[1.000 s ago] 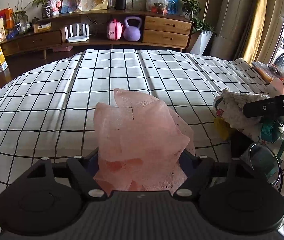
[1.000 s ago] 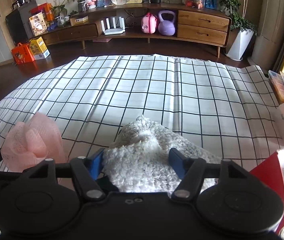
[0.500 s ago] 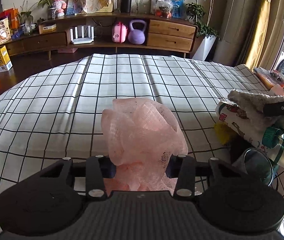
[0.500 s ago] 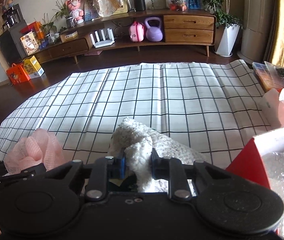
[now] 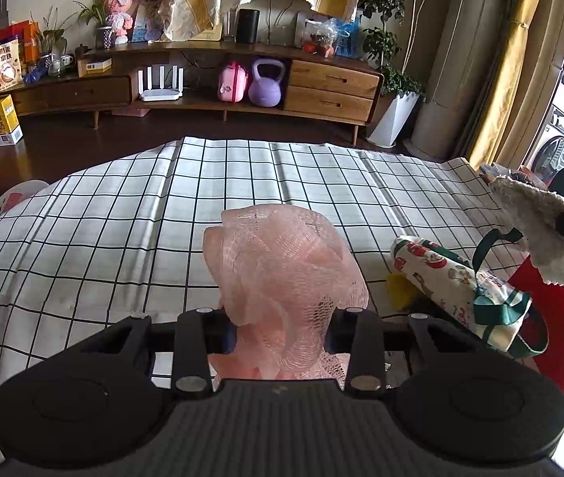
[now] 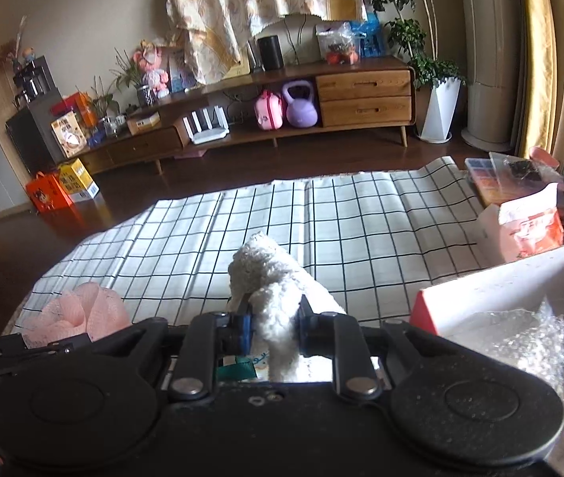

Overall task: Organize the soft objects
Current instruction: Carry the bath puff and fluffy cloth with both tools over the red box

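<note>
My left gripper [image 5: 280,336] is shut on a pink mesh bath pouf [image 5: 282,274] and holds it above the checked cloth [image 5: 123,218]. The pouf also shows in the right wrist view [image 6: 79,312] at the lower left. My right gripper [image 6: 274,328] is shut on a white fluffy cloth [image 6: 272,278], lifted off the table. That cloth hangs at the right edge of the left wrist view [image 5: 540,230].
A rolled Christmas-print bag with green handles [image 5: 460,282] lies on its side to the right of the pouf, with a small yellow thing [image 5: 399,290] beside it. A red-and-white box [image 6: 500,298] with bubble wrap [image 6: 520,334] stands at right. A pink packet [image 6: 528,226] lies farther back.
Both grippers closed on their soft things and rose. The pouf and the white cloth now hang higher above the cloth.
</note>
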The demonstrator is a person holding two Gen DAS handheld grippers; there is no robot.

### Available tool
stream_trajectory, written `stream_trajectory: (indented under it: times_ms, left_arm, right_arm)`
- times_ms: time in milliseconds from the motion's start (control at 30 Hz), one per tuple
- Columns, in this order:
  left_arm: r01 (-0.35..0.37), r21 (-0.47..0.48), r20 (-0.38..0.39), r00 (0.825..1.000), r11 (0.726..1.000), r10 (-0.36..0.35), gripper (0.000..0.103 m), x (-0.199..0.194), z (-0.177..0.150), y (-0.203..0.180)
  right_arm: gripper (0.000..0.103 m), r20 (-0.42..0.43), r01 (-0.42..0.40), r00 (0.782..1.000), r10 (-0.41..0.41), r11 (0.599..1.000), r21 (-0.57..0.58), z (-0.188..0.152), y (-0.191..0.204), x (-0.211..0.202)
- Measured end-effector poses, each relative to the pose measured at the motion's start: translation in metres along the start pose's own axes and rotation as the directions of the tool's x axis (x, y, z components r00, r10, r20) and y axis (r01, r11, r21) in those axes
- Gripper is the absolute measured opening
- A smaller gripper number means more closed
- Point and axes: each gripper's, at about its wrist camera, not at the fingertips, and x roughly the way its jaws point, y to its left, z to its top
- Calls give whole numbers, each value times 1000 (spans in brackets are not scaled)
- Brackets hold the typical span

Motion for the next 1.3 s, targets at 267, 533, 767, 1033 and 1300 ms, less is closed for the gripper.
stream_trajectory:
  times_ms: [267,533,767,1033,1300]
  left_arm:
    - [47,15,3,999,999,-47,37,-42,12,-15]
    - [133,70,25,991,989,-135,37,-88,18,-50]
    - [242,122,36,968,963,-248,37,-113,23,-96]
    - [339,184,19,937,922,-349,37,-114,32,-167]
    - [408,251,-40,910,878,-412,37,-94,35,-245]
  right_arm:
    - [19,53,-22,998,21,1000,21,-8,-15,-55]
    - [19,100,-26,995,22,999,33,-21,-35,-103]
    - [19,122,0,992,-8,998,68,-31,-60,-130]
    - [19,95,100,989,-112,987,125,-43,-105,-145]
    - [19,17,188,981,-195,961,205,-57,-154,-148]
